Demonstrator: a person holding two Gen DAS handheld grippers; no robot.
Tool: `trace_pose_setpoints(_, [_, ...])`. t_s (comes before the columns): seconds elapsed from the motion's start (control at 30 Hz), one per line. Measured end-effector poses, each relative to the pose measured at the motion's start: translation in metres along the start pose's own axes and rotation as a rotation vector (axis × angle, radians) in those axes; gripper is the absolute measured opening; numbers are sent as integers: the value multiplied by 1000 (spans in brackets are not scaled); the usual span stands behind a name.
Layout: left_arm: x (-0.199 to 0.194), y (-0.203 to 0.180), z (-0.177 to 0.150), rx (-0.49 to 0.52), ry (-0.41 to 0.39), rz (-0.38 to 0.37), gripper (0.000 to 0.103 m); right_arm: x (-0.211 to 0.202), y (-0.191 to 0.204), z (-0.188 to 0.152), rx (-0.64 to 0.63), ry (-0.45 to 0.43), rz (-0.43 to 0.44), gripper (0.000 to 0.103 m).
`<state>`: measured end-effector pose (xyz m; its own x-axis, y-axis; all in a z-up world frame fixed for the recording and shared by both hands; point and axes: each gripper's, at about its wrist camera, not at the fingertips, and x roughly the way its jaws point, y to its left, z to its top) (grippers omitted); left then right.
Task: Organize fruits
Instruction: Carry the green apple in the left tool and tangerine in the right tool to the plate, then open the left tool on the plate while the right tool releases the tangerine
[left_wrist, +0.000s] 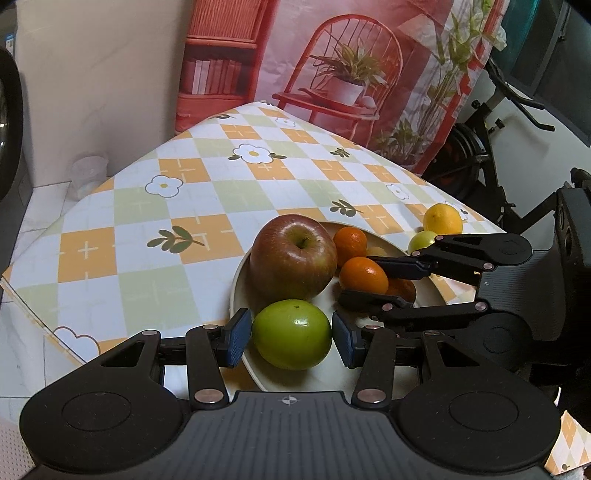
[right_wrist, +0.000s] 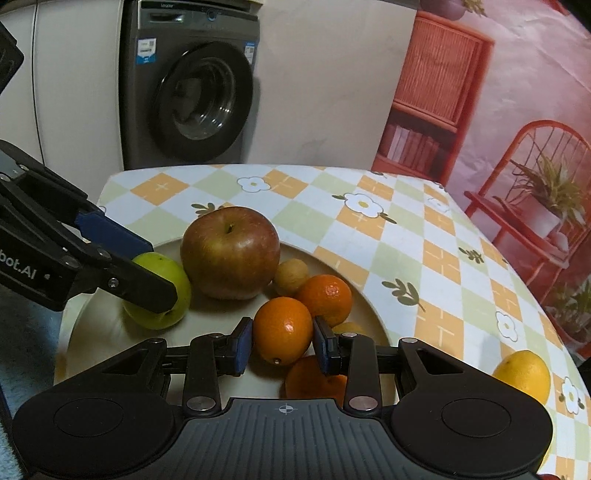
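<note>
Fruit sat heaped on the plate (left_wrist: 240, 273) on the bench (left_wrist: 155, 206). Left claw (left_wrist: 291, 338) clasped the green fruit (left_wrist: 291, 334); right claw (right_wrist: 283, 341) pinched an orange (right_wrist: 282, 330). Advice: lower each gently, spread the fingers only once the fruit rested, lest it roll against the apple (right_wrist: 229, 253).

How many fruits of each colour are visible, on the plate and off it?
Red apple: 1
Green fruits: 2
Orange fruits: 3
Tan fruit: 1
Yellow lemon: 1
Total: 8, plus one unclear yellowish bit among the orange fruits.
</note>
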<state>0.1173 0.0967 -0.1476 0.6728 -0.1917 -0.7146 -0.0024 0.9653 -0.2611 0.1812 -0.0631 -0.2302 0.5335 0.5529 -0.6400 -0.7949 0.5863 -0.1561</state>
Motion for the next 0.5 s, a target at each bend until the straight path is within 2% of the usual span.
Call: trace_pose_setpoints(0.5, [7,2,9,-28,-20,14,50,3,-10,-6,35,-3,-24,32])
